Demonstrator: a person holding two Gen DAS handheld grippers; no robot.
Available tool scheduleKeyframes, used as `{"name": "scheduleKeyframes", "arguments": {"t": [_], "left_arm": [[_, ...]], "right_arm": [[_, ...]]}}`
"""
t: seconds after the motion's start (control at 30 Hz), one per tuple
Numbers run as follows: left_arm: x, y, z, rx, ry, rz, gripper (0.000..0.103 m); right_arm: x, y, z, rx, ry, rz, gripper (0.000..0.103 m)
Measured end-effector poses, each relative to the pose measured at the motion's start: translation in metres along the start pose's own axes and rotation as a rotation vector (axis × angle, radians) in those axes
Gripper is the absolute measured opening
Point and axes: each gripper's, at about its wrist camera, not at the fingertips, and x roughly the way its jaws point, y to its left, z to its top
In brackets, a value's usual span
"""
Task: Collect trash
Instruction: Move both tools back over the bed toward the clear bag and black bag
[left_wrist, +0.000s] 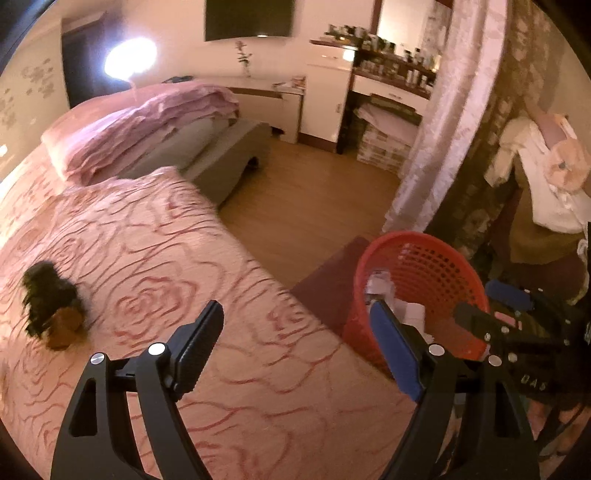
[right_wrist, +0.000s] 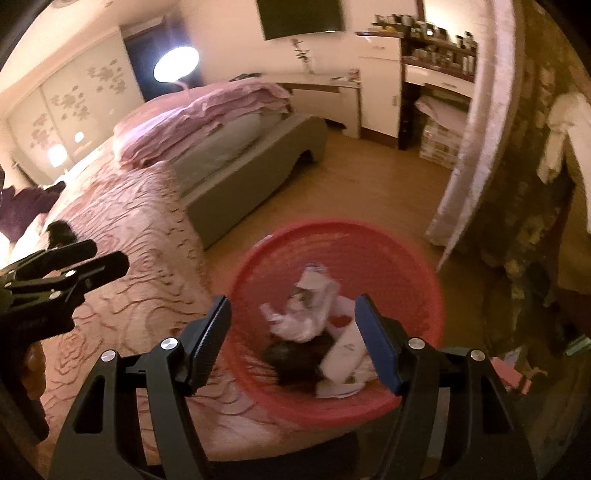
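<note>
Trash (right_wrist: 314, 310), crumpled white paper, fills the red basket (right_wrist: 424, 295).

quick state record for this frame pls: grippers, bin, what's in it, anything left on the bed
left gripper: open, nothing between the jaws, over the bed edge
right gripper: open, nothing between the jaws, above the basket
basket: red, perforated, on the floor beside the bed
basket contents: crumpled white paper, a white flat packet, a dark clump under them
bed: pink rose-pattern cover
left on bed: dark fuzzy clump with a brown piece against it, blurred, identity unclear
</note>
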Motion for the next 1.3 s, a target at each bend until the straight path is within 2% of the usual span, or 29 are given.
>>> {"name": "scheduleKeyframes", "arguments": {"t": [0.23, 0.37, 0.5, 0.6, 0.67, 0.8, 1.0, 1.2, 1.23, 1.3], "left_arm": [[-0.035, 0.054, -0.008, -0.076, -0.05, 0.112, 0.079], [-0.058, 0.098, -0.017, -0.158, -0.074, 0.179, 0.079], [-0.08, 0.14, -0.027, -0.218, -0.094, 0.285, 0.079], [-0.109, 0.18, -0.031, -0.286, -0.146, 0.385, 0.079], [-0.125, 0.201, -0.033, -0.311, -0.18, 0.447, 0.084], [-0.137, 0.236, -0.04, -0.338, -0.181, 0.539, 0.085], [-0.128, 0.271, -0.064, -0.377, -0.118, 0.547, 0.085], [-0.111, 0.291, -0.086, -0.422, -0.08, 0.488, 0.084], [-0.109, 0.291, -0.088, -0.419, -0.082, 0.482, 0.083], [-0.108, 0.29, -0.089, -0.407, -0.088, 0.469, 0.072]], "right_arm": [[0.003, 0.053, 0.001, -0.097, 0.014, 0.088, 0.067], [0.005, 0.075, 0.003, -0.142, 0.019, 0.121, 0.067], [0.007, 0.094, 0.007, -0.174, 0.023, 0.145, 0.067], [0.006, 0.106, 0.007, -0.201, 0.025, 0.154, 0.067], [0.006, 0.113, 0.007, -0.215, 0.028, 0.159, 0.067], [0.006, 0.125, 0.01, -0.233, 0.032, 0.163, 0.067], [0.006, 0.144, 0.012, -0.265, 0.029, 0.17, 0.067], [0.008, 0.169, 0.012, -0.296, 0.04, 0.193, 0.067], [0.009, 0.175, 0.011, -0.306, 0.041, 0.196, 0.067], [0.009, 0.183, 0.01, -0.319, 0.043, 0.2, 0.067]]}}
